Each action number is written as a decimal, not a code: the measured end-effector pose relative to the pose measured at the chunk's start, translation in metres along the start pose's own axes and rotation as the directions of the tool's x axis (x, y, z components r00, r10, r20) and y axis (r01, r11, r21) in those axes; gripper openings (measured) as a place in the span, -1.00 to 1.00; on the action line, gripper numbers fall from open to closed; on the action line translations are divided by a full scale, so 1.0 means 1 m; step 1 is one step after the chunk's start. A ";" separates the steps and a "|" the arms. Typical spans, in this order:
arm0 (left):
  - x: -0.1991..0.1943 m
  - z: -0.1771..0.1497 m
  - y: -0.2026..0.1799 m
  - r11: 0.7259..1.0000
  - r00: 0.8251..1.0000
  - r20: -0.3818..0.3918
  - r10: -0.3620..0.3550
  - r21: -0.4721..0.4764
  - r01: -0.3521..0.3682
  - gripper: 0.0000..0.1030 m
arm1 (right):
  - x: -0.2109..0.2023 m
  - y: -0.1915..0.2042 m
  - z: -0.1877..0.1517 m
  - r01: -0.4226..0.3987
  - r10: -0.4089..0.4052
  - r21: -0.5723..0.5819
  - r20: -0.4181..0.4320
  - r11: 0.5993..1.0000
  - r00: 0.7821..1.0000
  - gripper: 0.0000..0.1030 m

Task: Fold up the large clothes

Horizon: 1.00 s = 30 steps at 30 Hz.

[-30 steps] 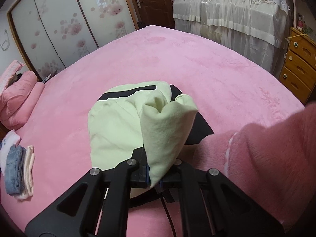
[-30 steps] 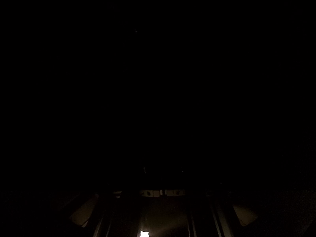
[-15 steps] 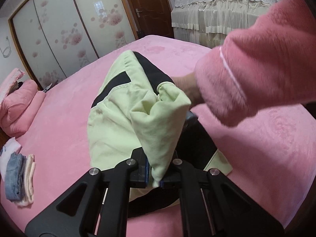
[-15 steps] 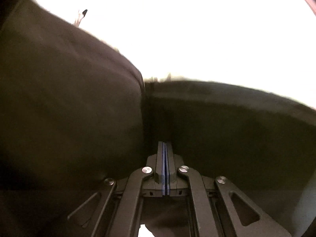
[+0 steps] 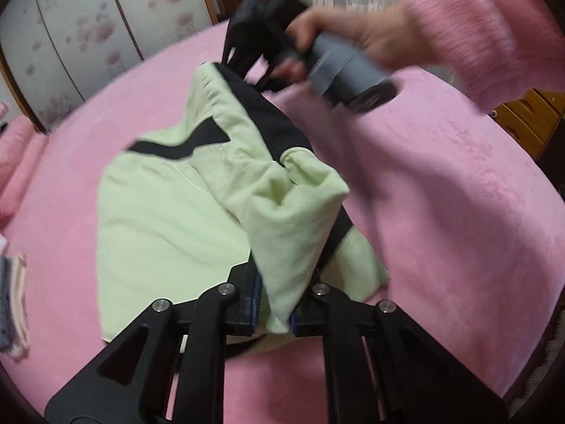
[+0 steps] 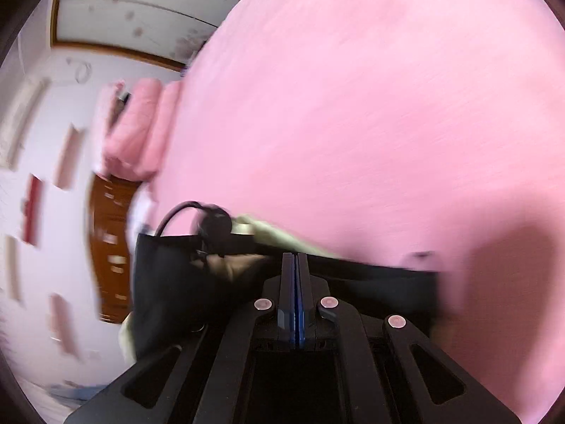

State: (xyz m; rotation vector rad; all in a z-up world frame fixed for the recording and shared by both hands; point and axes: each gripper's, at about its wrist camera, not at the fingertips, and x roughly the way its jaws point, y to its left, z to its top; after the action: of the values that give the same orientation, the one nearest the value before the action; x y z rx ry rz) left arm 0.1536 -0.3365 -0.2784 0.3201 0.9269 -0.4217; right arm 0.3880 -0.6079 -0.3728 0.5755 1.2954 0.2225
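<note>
Left gripper (image 5: pixel 273 312) clenches a green fold of the jacket (image 5: pixel 169 219) mid-bed (image 5: pixel 459 176), lifting it to fold over; right gripper (image 6: pixel 293 304) is pressed closed, apparently empty.

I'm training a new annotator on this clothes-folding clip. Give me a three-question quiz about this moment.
1. True or false: the left hand-held gripper pinches a fold of the light green garment.
2. The right hand-held gripper is: A) wide open B) shut with nothing visible between its pads C) holding a pillow.
3. Fill in: the garment lies on a ____ bed cover.

Key: 1 true; 2 B; 3 pink.
</note>
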 end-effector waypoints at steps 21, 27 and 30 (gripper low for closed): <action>0.001 -0.020 0.148 0.920 0.956 -0.271 -0.109 -0.391 -0.006 0.13 | -0.107 0.063 -0.305 0.189 -0.189 0.019 -0.011 0.982 0.982 0.26; 0.031 -0.019 0.175 0.901 0.935 -0.341 -0.096 -0.428 -0.064 0.13 | -0.122 0.053 -0.361 0.268 -0.269 0.011 0.067 0.963 0.961 -0.22; 0.043 -0.018 0.172 0.900 0.924 -0.368 -0.100 -0.429 -0.073 0.13 | -0.145 0.037 -0.328 0.252 -0.254 0.039 0.063 0.967 0.965 -0.22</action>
State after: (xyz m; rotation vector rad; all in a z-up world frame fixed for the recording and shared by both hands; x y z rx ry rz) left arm 0.2463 -0.1879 -0.3093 -0.0231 1.3783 -0.1514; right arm 0.0428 -0.5536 -0.2829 0.4337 1.2939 -0.0283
